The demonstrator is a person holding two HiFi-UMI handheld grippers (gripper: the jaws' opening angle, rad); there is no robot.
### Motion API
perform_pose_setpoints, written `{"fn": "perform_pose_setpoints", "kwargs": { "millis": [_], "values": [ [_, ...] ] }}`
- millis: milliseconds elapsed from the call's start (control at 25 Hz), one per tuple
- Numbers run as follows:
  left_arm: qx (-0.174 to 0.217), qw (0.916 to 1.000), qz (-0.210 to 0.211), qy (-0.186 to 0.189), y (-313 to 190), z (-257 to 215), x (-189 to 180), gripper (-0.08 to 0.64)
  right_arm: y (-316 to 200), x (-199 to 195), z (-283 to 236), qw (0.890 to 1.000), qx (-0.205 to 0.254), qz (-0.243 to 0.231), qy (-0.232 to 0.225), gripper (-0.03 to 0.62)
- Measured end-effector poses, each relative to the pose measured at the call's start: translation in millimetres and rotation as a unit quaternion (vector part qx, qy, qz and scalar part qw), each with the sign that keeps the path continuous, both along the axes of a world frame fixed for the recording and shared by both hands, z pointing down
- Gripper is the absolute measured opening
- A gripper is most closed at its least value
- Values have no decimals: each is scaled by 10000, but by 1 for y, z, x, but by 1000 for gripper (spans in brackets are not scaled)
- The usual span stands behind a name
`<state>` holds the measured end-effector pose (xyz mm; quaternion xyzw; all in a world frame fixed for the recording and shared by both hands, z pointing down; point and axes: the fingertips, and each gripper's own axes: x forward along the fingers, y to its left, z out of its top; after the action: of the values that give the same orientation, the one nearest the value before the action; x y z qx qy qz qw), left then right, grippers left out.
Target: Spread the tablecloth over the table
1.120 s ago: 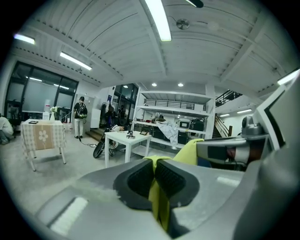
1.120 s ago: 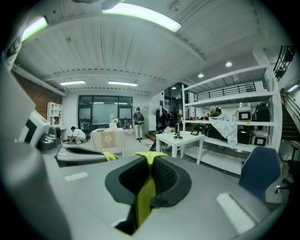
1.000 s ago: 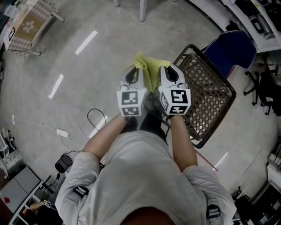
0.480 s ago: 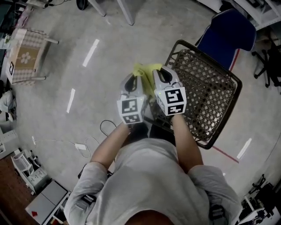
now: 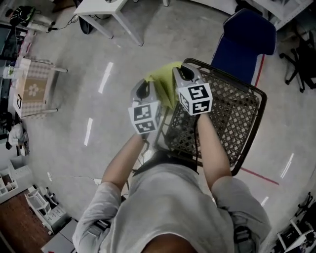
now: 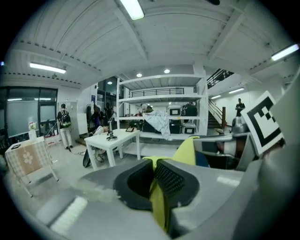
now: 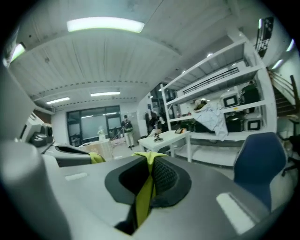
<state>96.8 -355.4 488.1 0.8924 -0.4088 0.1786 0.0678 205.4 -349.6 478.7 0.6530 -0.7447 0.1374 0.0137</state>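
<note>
A small table [image 5: 32, 89] with a checked top stands at far left. The left gripper [image 5: 143, 89] is clenched on the yellow tablecloth [image 5: 164, 81], which is bunched between it and the right gripper [image 5: 183, 74], likewise clamped on it, over the rim of a wire basket [image 5: 237, 128]. A blue chair [image 5: 244, 42] stands beyond.

Yellow-green tablecloth [image 5: 163, 76], blue chair [image 5: 244, 42], black lattice basket [image 5: 224, 121], beige checked side table [image 5: 33, 89], white desk [image 5: 106, 10], grey floor [image 5: 123, 64]

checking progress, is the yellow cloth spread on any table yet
No, the yellow cloth is bunched up, pinched by the left gripper and the right gripper.
</note>
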Motion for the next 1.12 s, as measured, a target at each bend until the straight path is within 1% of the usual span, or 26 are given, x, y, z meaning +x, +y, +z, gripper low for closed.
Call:
{"fn": "perform_pose_setpoints", "kwargs": {
  "millis": [80,120,200,240,320,360,440,520,600,640,760,840,960,1040,1120],
  "values": [
    [360,9986,286,250,-9,-38,33,25,19,61,-37,9970,306,700,117,9],
    [555,9963,504,410,-10,-60,54,25,37,94,-57,9924,458,1111,259,9],
    [835,9886,995,761,-1,-98,98,25,86,157,-91,9767,669,1957,566,9],
    [884,9849,1172,918,8,-111,118,25,112,184,-102,9687,692,2285,678,9],
    [811,9809,1395,1087,30,-120,153,25,155,225,-106,9581,598,2697,760,9],
    [713,9806,1482,1067,43,-116,168,25,172,239,-100,9551,527,2825,725,9],
    [493,9816,1616,884,68,-94,188,25,196,255,-80,9530,387,2944,594,9],
    [323,9837,1619,709,86,-71,196,25,203,256,-59,9570,286,2843,491,9],
    [251,9867,1480,620,88,-61,191,25,190,243,-45,9646,240,2592,426,9],
    [244,9884,1376,588,83,-58,183,25,177,231,-40,9691,238,2426,388,9],
    [210,9941,971,447,61,-46,139,25,131,179,-28,9823,275,1843,188,9],
    [186,9968,669,404,45,-43,107,25,105,142,-22,9884,303,1489,35,9],
    [126,9987,335,361,26,-41,67,25,77,102,-18,9932,295,1124,-113,9],
    [119,9992,254,302,21,-39,52,25,68,93,-13,9937,255,1071,-223,9],
    [126,9993,229,252,20,-36,47,25,67,96,-5,9929,228,1124,-317,9]
  ]
}}
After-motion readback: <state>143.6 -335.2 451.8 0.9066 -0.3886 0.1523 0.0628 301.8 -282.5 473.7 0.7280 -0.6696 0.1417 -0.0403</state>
